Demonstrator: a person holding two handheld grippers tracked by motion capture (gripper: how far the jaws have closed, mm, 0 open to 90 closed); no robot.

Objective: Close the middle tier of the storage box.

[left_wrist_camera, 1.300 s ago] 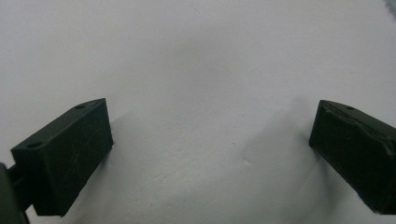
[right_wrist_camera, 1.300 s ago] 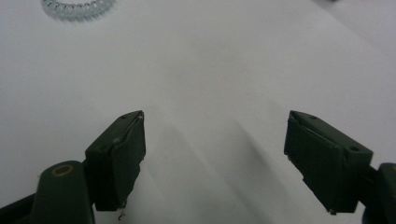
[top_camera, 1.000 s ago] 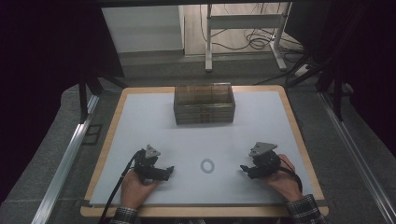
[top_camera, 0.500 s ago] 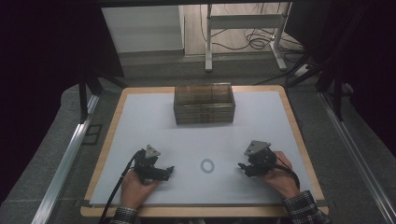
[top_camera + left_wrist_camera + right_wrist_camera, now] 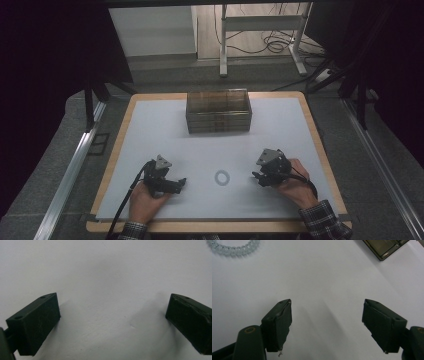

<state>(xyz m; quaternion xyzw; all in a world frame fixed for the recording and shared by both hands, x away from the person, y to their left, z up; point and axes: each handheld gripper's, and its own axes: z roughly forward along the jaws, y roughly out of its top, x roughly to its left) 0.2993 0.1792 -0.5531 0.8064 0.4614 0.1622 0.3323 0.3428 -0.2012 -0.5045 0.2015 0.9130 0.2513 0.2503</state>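
A small clear coiled ring lies on the white mat between my two hands; the right gripper view catches part of the ring at its top left. My left gripper rests low on the mat to the ring's left, jaws wide apart with bare mat between them. To the ring's right, my right gripper is held just above the mat, open and holding nothing. A smoky transparent compartment box stands at the back centre; a corner of the box appears in the right gripper view.
The white mat covers a wooden-edged table. Metal rails run along both sides on the grey floor. Beyond the table stand a white frame's legs and loose cables.
My right gripper has shifted slightly to the left, toward the ring. The left gripper and the ring have stayed put.
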